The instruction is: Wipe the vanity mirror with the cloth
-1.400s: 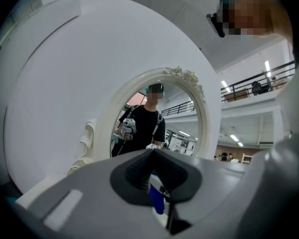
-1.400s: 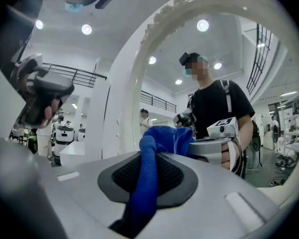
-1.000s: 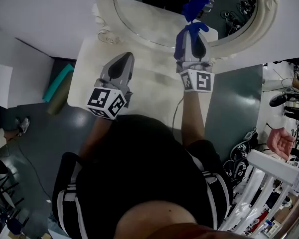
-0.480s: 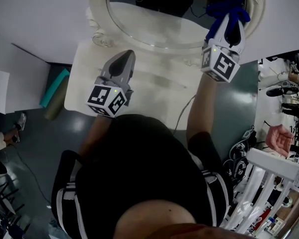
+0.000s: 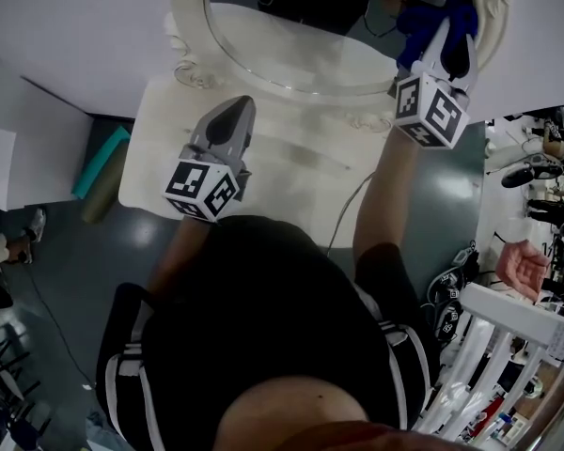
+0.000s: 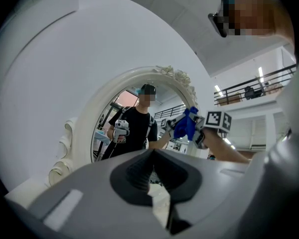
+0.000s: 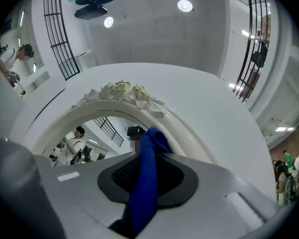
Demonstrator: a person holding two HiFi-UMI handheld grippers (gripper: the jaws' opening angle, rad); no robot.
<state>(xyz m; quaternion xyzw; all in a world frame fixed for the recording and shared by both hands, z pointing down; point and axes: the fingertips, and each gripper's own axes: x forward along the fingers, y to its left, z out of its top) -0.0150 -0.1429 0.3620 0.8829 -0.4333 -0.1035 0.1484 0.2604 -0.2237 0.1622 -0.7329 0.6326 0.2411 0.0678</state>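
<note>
Cloth (image 7: 145, 183): blue, clamped in the closed jaws of the right gripper (image 5: 448, 28), held at the right edge of the mirror (image 5: 301, 54); remaining glass lies leftward. Left gripper (image 5: 235, 111): jaws together, nothing held, poised low over the table (image 5: 291, 191), farther off.

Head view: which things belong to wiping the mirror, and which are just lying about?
For the job:
vanity mirror
blue cloth
right tongs, shut on it

Lying about:
teal roll on the floor
olive roll beside it
left tongs, shut, empty
</note>
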